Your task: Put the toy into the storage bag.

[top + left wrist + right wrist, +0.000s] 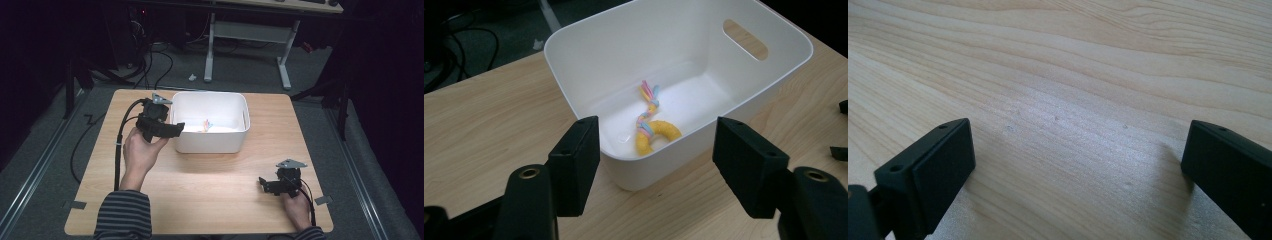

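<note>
That little rope toy [651,127] on the floor of the white bin [589,107], mid-frame in the left gripper view, looks light, soft and floppy, so I'd pinch the thick yellow loop, not the frayed pastel tail. Left claw [656,165] hangs empty and about halfway open just outside the bin's near wall; right claw [1075,170] is wide open, empty, low over bare worktop [1073,60]. The bin walls are tall, so I reckon go in from above, with plenty of free worktop around.

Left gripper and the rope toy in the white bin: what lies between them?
In the left gripper view, the bin's near wall stands between the left gripper and the rope toy. The open jaws are empty, apart from the wall.
</note>
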